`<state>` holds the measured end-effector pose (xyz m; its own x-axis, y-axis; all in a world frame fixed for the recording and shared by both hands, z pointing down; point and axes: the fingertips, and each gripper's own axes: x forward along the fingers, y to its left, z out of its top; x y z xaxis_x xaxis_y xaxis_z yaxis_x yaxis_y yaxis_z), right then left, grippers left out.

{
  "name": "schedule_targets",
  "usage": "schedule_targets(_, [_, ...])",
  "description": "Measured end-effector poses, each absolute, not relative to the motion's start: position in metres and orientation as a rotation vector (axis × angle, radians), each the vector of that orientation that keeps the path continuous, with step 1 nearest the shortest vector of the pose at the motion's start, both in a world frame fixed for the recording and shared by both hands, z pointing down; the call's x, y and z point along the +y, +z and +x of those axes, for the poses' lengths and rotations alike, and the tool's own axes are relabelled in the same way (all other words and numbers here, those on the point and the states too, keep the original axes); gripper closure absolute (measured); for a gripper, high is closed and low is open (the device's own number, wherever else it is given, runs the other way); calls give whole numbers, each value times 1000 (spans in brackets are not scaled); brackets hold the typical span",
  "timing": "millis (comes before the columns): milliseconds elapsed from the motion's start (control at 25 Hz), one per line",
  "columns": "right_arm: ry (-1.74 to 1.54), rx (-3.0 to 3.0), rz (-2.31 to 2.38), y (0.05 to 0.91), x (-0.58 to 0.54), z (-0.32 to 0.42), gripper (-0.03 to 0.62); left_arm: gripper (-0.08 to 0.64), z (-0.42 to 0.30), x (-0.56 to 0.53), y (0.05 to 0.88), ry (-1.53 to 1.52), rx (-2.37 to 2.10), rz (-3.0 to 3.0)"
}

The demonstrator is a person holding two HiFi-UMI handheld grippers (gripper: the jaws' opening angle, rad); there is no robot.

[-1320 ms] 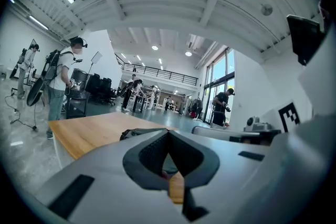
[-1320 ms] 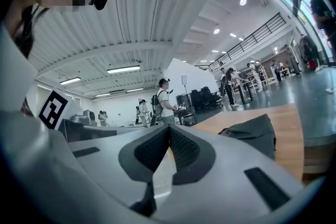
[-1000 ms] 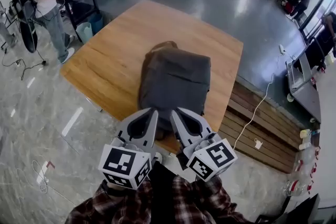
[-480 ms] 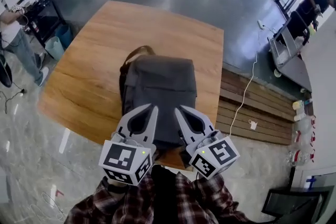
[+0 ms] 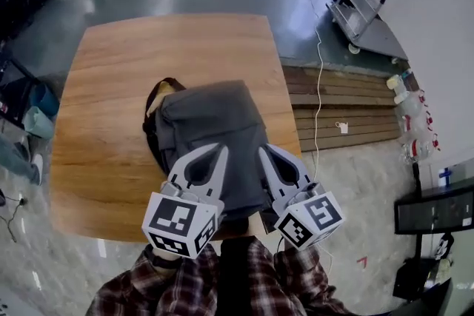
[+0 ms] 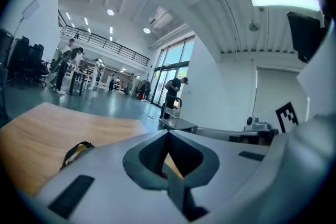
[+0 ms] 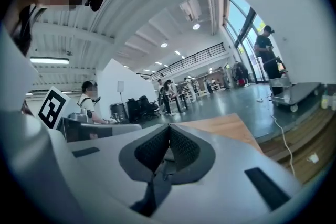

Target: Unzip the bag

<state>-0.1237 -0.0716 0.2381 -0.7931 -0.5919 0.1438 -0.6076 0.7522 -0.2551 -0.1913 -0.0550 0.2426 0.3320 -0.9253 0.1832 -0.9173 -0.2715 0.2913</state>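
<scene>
as the head view has swung round over the last second, the dark grey bag point(image 5: 211, 137) has moved from the upper middle of the frame to its centre, lying flat on the wooden tabletop point(image 5: 170, 41) with its carry strap point(image 5: 154, 96) toward the upper left. the left gripper point(image 5: 220, 149) and right gripper point(image 5: 264, 151) sit at lower centre as before, tips over the bag's near end, each with its jaws pressed together on nothing, which both gripper views confirm. so the change reads as an approach, not work on the bag: no zip pull shows in any view, the bag looks untouched, and the unzipping has likely yet to begin. finding the pull comes first.
</scene>
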Motion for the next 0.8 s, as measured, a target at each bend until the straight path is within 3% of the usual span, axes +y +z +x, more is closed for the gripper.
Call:
schedule_targets(520, [539,-2677,1331,280,-93,-40,581,551,-124,-88,300,102,-1329,2328])
schedule_targets(800, [617,-2509,1352,356,-117,16,581,551,-70,-114,376,309,-1198,2287])
